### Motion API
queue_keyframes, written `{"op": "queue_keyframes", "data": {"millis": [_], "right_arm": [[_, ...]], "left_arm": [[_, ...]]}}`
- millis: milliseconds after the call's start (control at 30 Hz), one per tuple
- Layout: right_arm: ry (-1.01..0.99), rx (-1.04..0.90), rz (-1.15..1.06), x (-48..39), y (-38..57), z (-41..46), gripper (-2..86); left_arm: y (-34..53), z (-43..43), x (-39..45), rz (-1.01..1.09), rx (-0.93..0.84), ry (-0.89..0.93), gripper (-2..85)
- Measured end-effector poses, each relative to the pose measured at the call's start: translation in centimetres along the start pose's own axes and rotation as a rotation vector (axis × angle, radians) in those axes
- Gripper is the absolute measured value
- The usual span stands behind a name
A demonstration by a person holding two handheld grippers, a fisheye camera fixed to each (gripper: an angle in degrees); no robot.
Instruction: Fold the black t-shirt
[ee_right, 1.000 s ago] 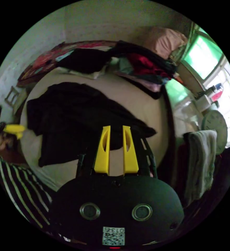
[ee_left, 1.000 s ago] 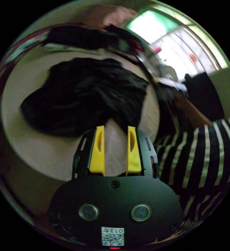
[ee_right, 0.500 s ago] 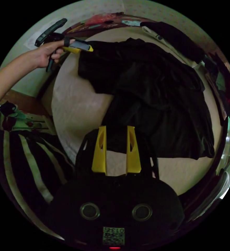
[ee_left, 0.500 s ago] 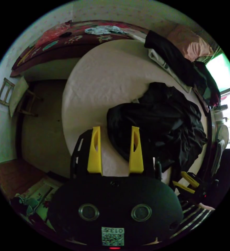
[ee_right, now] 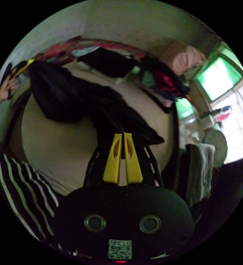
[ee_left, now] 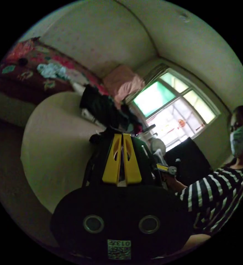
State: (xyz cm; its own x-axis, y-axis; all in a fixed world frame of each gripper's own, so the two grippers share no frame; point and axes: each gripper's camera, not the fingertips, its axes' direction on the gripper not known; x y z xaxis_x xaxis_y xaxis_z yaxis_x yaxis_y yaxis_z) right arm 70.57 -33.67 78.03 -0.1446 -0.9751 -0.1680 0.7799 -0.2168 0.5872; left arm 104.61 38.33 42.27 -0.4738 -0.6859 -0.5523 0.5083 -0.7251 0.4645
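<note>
The black t-shirt [ee_right: 71, 96] hangs lifted above the pale bed [ee_right: 60, 149], stretched between both grippers. In the right gripper view, my right gripper [ee_right: 123, 135] has its yellow jaws pressed together on one edge of the shirt. The cloth runs from there up and left to my left gripper [ee_right: 24, 65], held in a hand [ee_right: 7, 87] and pinching the other end. In the left gripper view, my left gripper [ee_left: 122, 135] is shut with dark cloth in its jaws. The right gripper [ee_left: 165, 168] shows just right of it, in the person's hand.
A heap of dark and red clothes [ee_right: 160, 80] and a pink pillow [ee_left: 124, 82] lie at the far end of the bed [ee_left: 52, 154]. A bright window [ee_left: 171, 110] is beyond. A towel [ee_right: 201, 168] hangs at the right. The person's striped top [ee_left: 215, 190] is close.
Both grippers have gone from open to shut on the shirt. The shirt has risen off the bed and is now stretched between them. Both views have swung upward.
</note>
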Motion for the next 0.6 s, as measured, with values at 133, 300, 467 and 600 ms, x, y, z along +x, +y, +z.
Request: {"op": "queue_keyframes", "data": {"millis": [133,300,467,600], "right_arm": [[0.134,0.115,0.178,6.1,3.0,-5.0,0.7],[0.316,0.267,0.313,11.4,8.1,-12.4,0.6],[0.397,0.389,0.362,14.2,11.1,-16.9,0.6],[0.293,0.316,0.298,15.6,8.8,-14.2,0.6]], "left_arm": [[-0.3,-6.2,3.2,0.142,0.142,0.118,-0.3],[0.3,-13.1,5.7,0.247,0.289,0.183,-0.3],[0.1,-17.9,6.8,0.306,0.378,0.174,-0.3],[-2.3,-15.9,3.3,0.098,0.249,0.107,-0.4]]}}
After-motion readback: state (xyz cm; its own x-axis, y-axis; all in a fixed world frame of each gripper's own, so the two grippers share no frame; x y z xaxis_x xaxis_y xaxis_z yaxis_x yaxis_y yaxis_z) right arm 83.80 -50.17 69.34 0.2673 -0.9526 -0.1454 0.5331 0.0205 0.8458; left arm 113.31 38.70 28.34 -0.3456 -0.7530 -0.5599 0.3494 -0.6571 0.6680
